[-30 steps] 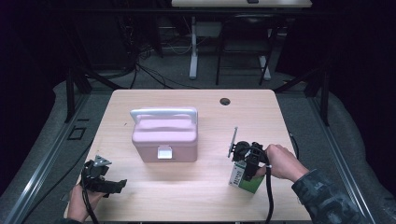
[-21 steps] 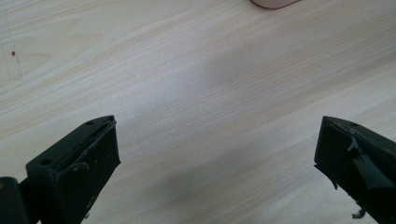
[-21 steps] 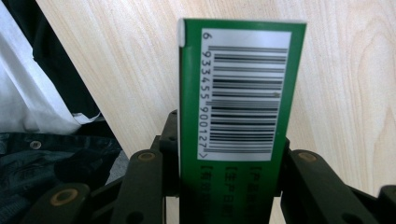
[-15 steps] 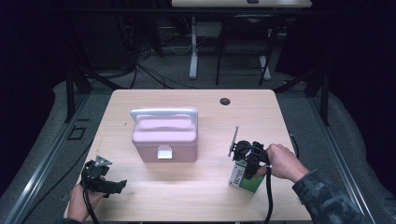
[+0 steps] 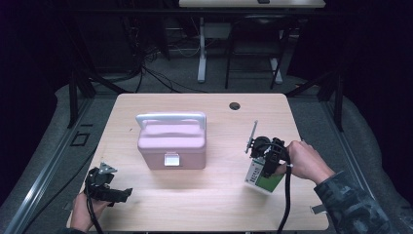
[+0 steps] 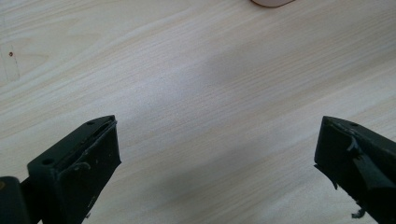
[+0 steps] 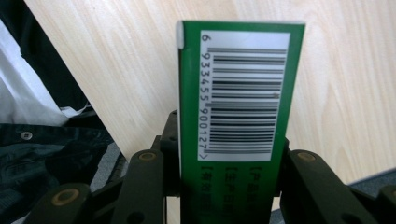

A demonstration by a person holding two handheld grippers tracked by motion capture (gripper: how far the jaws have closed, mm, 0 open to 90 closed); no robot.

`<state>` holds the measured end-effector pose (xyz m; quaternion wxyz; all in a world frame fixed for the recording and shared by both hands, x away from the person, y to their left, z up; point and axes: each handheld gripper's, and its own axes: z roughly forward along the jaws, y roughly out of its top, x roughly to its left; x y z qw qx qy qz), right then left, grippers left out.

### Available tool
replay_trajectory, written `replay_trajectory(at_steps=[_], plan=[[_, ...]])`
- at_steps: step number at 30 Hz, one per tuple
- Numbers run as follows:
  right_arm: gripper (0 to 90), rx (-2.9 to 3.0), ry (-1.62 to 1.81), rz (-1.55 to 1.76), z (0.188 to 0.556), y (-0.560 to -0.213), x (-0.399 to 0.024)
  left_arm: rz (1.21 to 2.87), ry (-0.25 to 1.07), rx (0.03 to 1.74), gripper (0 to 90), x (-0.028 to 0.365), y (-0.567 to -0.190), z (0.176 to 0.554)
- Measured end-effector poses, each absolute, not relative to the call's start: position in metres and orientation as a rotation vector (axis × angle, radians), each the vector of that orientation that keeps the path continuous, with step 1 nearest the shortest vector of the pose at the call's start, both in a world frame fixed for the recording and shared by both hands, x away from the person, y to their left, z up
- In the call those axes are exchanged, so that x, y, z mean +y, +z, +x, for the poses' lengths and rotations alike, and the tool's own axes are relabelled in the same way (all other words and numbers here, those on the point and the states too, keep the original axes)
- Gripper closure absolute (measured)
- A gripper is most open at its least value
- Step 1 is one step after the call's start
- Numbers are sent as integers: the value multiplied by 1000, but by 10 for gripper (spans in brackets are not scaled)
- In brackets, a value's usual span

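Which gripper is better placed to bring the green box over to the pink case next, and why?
Right. The right gripper is already shut on the green box. The left gripper is open over bare table at the near left, with the pink case closed.

lab | dark room | cables [image 5: 146,68] on floor | bare wooden table [image 5: 204,204]
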<state>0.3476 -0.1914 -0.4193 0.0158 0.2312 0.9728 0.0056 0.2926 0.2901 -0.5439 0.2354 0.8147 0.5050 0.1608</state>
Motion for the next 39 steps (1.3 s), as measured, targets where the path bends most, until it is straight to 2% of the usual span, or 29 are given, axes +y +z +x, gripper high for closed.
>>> replay_trajectory(at_steps=[19,39], plan=[[629,2983,-36,867,378,-416,-221,2238,413,1380,1,289,-546,294],[630,2863,-88,1178,434,-427,-257,2247,407,1379,1,289,-547,294]])
